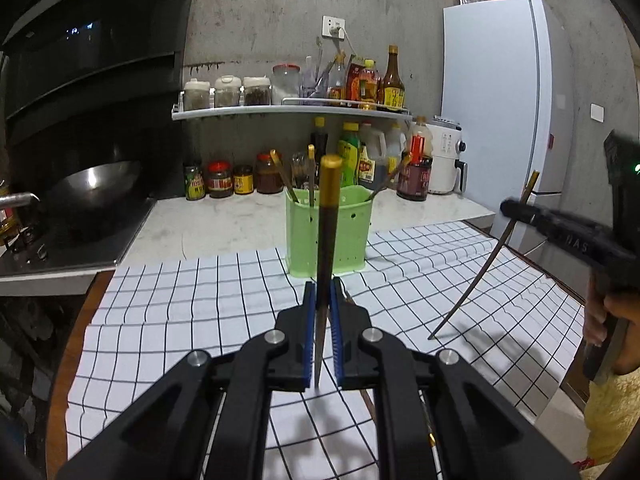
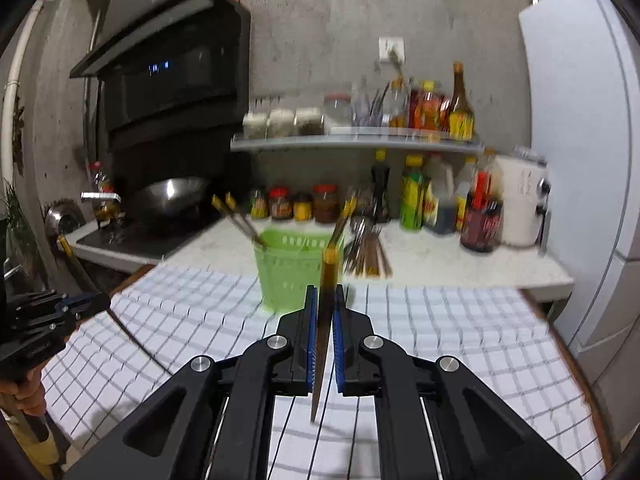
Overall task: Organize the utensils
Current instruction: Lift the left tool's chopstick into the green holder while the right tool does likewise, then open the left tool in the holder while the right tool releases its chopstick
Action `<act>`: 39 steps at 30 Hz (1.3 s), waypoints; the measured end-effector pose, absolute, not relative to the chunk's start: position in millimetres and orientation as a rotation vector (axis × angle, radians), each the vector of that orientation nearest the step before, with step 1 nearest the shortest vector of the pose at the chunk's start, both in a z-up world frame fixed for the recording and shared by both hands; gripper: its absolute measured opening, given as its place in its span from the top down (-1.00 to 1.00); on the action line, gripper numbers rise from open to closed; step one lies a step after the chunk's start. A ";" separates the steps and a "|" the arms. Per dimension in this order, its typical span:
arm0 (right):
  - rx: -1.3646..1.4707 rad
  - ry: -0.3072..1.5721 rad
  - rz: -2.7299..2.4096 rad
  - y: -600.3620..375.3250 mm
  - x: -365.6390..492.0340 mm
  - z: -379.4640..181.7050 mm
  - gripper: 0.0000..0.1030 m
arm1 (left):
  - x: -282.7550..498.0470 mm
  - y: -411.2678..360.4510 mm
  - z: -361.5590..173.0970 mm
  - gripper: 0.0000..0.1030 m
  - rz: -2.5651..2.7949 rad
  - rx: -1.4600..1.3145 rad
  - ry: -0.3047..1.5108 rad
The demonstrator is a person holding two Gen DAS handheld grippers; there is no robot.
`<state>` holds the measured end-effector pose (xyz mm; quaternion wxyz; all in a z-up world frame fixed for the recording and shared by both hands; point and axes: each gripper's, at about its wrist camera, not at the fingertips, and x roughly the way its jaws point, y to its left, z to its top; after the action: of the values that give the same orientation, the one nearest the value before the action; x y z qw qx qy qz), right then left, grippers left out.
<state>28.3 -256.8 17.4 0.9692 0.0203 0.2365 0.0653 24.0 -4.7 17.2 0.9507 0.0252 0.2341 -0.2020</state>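
Clamped in the left hand-held gripper [image 1: 323, 292], a chopstick [image 1: 327, 220] stood nearly upright, gold cap upward, above the checked cloth [image 1: 180, 300] on the bench. Behind it a green holder [image 1: 344, 232] held several chopsticks leaning outward. Likewise, the right hand-held gripper [image 2: 323, 300] gripped another chopstick [image 2: 325, 320], nearly upright.

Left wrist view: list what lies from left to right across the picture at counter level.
wok → red-lidded jars → green utensil holder → white air fryer → white fridge → right claw holding a chopstick
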 end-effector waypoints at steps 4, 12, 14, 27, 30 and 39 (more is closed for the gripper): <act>0.021 0.481 0.129 -251.7 21.2 10.7 0.85 | 21.4 -3.2 13.8 0.87 -0.392 0.053 0.495; -0.006 0.429 0.119 -253.8 15.0 17.4 0.87 | 16.0 2.3 25.1 0.87 -0.375 0.027 0.409; 0.010 0.428 0.131 -257.1 25.0 20.0 0.87 | 24.9 -0.5 33.0 0.87 -0.378 0.014 0.375; 0.053 0.178 0.167 -251.4 113.4 84.6 0.87 | 110.6 -58.7 116.7 0.87 -0.386 -0.017 0.094; 0.054 0.145 0.145 -249.7 136.6 89.0 0.87 | 139.9 -70.4 112.7 0.87 -0.385 -0.011 0.119; 0.027 0.284 0.145 -237.1 202.4 46.8 0.86 | 208.9 -85.1 63.4 0.87 -0.397 0.032 0.315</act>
<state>202.4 -237.1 46.8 0.9872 0.0132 0.1415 0.0722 208.9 -85.1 63.4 0.9679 0.0161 0.1560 -0.1966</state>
